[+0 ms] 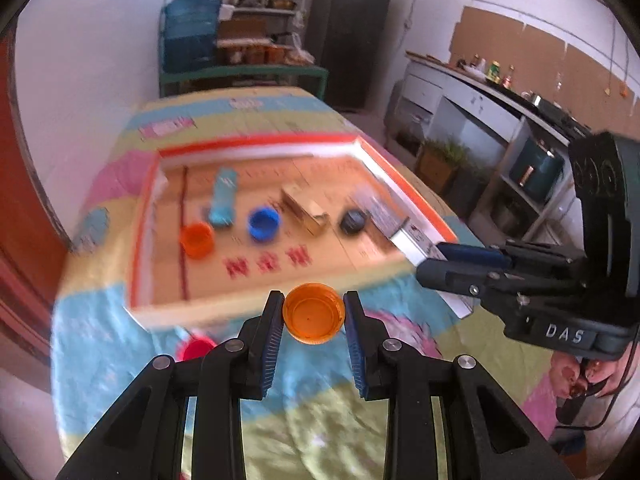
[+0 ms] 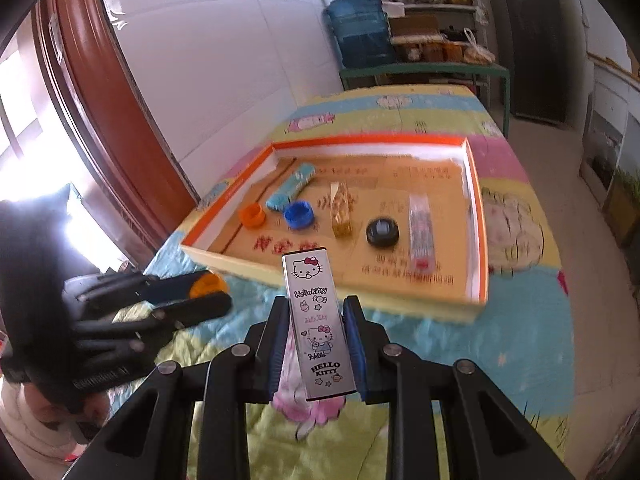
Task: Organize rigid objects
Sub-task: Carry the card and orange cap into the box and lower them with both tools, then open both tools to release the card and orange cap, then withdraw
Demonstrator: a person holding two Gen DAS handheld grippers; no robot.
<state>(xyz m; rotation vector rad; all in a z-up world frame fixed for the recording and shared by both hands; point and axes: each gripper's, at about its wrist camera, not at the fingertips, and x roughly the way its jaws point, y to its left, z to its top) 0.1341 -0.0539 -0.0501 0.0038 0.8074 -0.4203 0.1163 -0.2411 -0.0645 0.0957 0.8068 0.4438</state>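
My left gripper [image 1: 313, 304] is shut on an orange bottle cap [image 1: 313, 314], held above the cloth in front of the tray. My right gripper [image 2: 316, 312] is shut on a white Hello Kitty box [image 2: 316, 324], also just short of the tray. The shallow orange-rimmed cardboard tray [image 2: 476, 208] holds an orange cap [image 2: 252, 215], a blue cap [image 2: 299, 214], a light blue box [image 2: 291, 186], a gold box [image 2: 341, 210], a black round lid [image 2: 383, 232] and a clear long box [image 2: 419, 228]. The left gripper with its orange cap [image 2: 206, 285] shows at the left of the right wrist view.
A red cap [image 1: 197, 350] lies on the patterned cloth [image 1: 304, 408] beside my left fingers. The table stands against a white wall; a shelf with a blue water jug [image 2: 360, 28] stands behind it, and a kitchen counter [image 1: 472, 92] runs along the right.
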